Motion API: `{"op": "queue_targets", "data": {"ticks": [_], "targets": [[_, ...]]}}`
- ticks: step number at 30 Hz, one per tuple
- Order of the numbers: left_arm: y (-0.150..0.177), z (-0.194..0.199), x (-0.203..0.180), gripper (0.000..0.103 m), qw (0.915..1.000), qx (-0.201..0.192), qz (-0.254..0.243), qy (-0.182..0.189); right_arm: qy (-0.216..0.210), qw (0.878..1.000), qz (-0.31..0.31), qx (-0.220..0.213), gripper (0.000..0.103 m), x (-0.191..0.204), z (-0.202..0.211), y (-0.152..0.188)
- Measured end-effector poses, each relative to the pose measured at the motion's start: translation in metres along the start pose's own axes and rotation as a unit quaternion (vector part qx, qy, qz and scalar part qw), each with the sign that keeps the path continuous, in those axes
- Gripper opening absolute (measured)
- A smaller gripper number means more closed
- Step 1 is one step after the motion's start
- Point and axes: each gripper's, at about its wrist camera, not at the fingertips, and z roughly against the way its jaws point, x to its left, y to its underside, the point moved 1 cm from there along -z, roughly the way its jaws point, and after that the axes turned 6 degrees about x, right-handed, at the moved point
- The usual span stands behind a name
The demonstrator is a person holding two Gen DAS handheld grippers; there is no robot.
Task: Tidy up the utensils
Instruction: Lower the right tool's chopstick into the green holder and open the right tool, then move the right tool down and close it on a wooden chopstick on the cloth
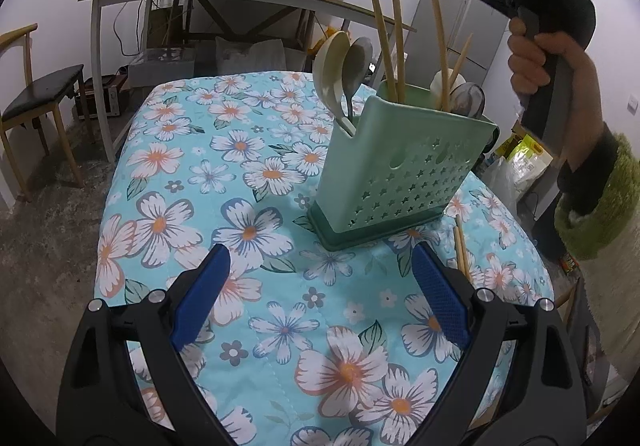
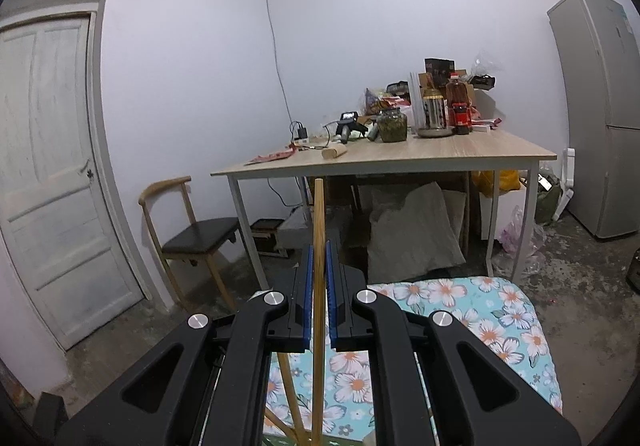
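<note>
One chopstick (image 2: 319, 246) pinched upright in right claw (image 2: 319, 266), above green holder (image 1: 404, 169); left claw (image 1: 320, 298) spread, empty, before holder. Insertion step; next: lower it into a compartment.

**Soft, even indoor light; strong fisheye warp**

Both views are moderately bright with flat, cool, diffuse light; no lamp or window is visible. Shadows are faint: a soft one lies beside the green utensil holder (image 1: 400, 169) on the floral tablecloth (image 1: 240, 205). No harsh glare. Focus is fairly sharp throughout. Straight lines bow near the edges, such as the door (image 2: 52, 173), and black vignetting fills the corners.
</note>
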Motion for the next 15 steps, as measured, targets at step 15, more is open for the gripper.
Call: {"op": "queue_targets", "data": {"ticks": [15], "targets": [[0.001,0.003,-0.002,0.088,1.0000,-0.002,0.001,0.003,0.011,1.000,-0.010,0.027,0.022,-0.007,0.010,0.013]]}}
